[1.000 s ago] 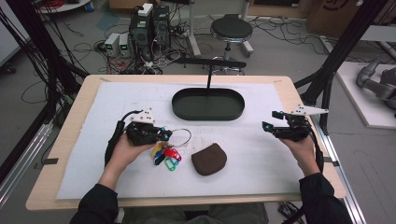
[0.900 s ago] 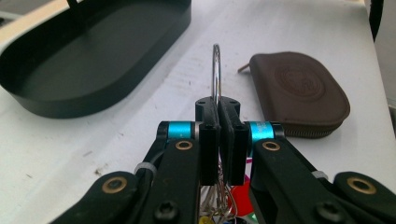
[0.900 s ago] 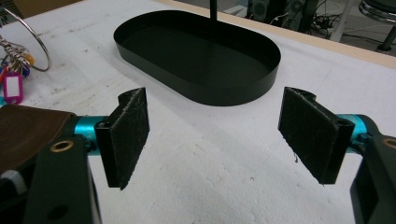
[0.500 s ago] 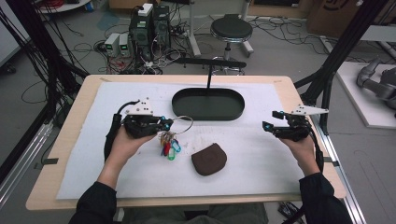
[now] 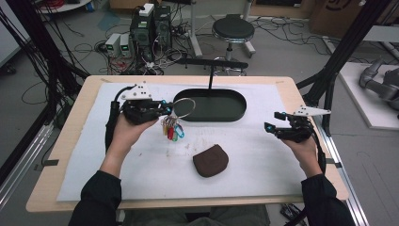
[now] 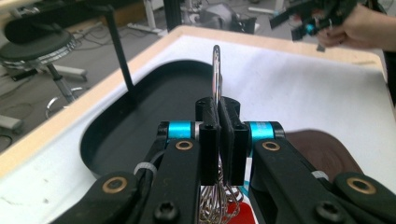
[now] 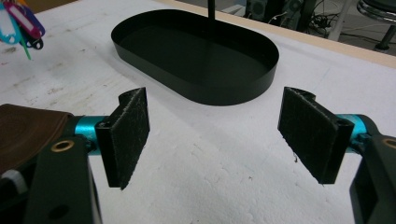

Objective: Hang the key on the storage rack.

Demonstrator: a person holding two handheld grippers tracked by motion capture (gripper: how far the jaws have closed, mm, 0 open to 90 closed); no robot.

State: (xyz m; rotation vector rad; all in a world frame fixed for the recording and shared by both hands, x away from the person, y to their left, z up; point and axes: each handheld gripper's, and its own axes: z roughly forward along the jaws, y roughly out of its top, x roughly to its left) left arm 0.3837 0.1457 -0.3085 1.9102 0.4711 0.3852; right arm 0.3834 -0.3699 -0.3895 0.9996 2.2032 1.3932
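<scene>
My left gripper (image 5: 163, 108) is shut on a large metal key ring (image 5: 184, 107), held above the white mat beside the left end of the black oval tray (image 5: 237, 112). Several coloured key tags (image 5: 173, 130) dangle from the ring, off the mat. In the left gripper view the pads (image 6: 232, 135) pinch the ring (image 6: 216, 70), which stands upright above them. A brown pouch (image 5: 210, 160) lies on the mat in front of the tray. My right gripper (image 5: 273, 124) hovers open at the right, its jaws (image 7: 215, 135) wide apart with nothing between them.
A thin black post (image 5: 210, 77) rises from the tray's far rim and carries a horizontal bar. The white mat (image 5: 263, 160) covers most of the wooden table. Beyond the table, a stool (image 5: 233, 29) and computer cases stand on the floor.
My left gripper has risen and moved away toward the tray with the key ring in it, lifting the coloured tags off the mat. The right gripper has stayed put.
</scene>
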